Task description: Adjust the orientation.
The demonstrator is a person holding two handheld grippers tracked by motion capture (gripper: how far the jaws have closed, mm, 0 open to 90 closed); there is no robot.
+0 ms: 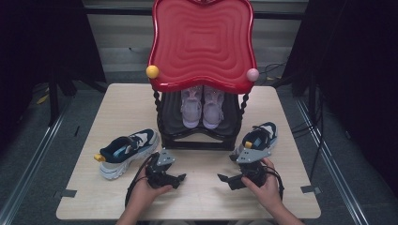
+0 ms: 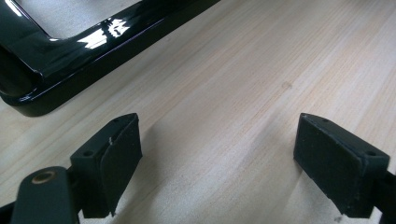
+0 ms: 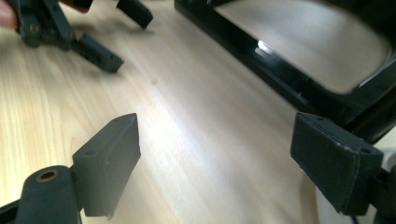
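Both grippers, left gripper [image 1: 182,177] and right gripper [image 1: 221,178], are resting wide open and empty at bottom centre, while the red tray [image 1: 202,42] is hiding the pink shoes' [image 1: 202,108] heels.

- A pale wooden table [image 1: 197,197] stands on grey floor [image 1: 28,154].
- Black curtains [image 1: 42,37] hang on both sides.
- Metal rails [image 1: 328,159] flank the table.
- Cables [image 1: 274,70] lie behind.

Both tongs, left [image 1: 182,177] and right [image 1: 221,178], gape empty.
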